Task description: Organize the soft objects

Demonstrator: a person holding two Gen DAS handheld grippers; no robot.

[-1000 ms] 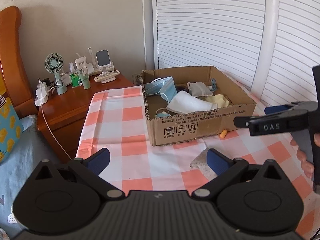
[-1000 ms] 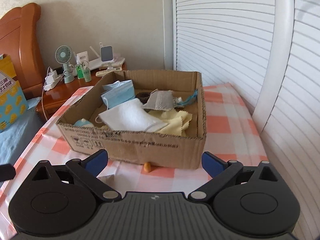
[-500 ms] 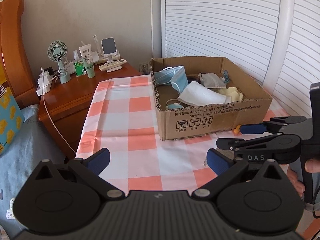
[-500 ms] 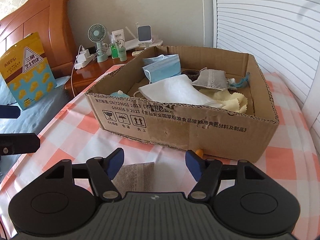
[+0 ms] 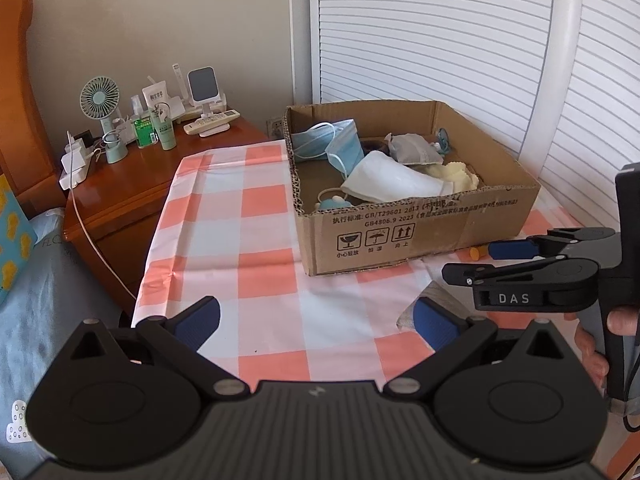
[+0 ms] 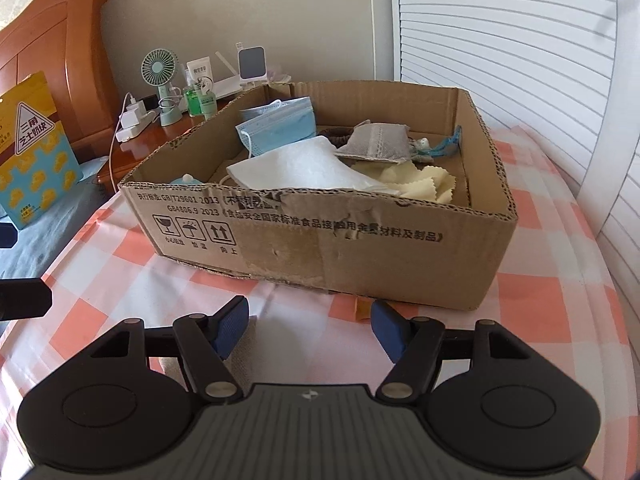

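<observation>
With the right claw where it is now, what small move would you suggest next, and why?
Probably ease the right claw down and a little back onto the grey cloth and close. The cloth lies on the checked tablecloth outside the cardboard box, under the claw, whose jaws stand open with nothing between them. The other soft things already sit in the box.

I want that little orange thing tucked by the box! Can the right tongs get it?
Probably yes. The right tongs are open and low, pointing at the orange thing at the foot of the cardboard box, with only bare tablecloth between.
</observation>
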